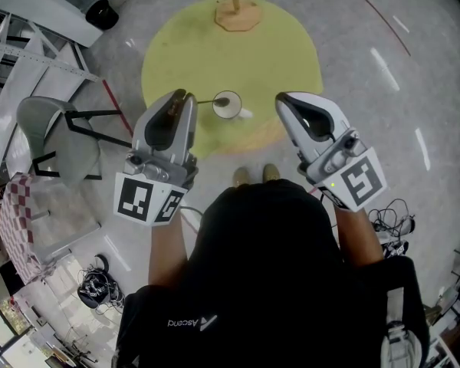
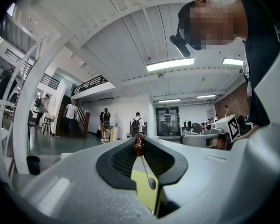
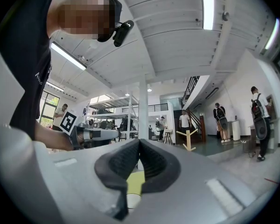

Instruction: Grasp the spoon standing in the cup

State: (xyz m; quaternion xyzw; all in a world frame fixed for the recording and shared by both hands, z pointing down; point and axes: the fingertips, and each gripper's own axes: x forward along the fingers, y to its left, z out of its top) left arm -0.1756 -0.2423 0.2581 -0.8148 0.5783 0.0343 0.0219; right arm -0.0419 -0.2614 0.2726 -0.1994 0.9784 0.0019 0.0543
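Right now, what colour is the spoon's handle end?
The spoon's handle end is dark reddish-brown, clearest in the left gripper view.

1. The spoon (image 2: 145, 167) is slender, with a dark reddish-brown knob at its handle end, a thin metal shaft and a small oval bowl; the knob is pinched between the jaw tips of the left gripper (image 2: 139, 144); from there the shaft slants away to the bowl; from the head view it runs from those tips to the cup's rim.
2. The cup (image 1: 227, 104) is small, white and upright, its open mouth seen from above; it stands on a yellow round surface (image 1: 176, 60), near that surface's closer edge.
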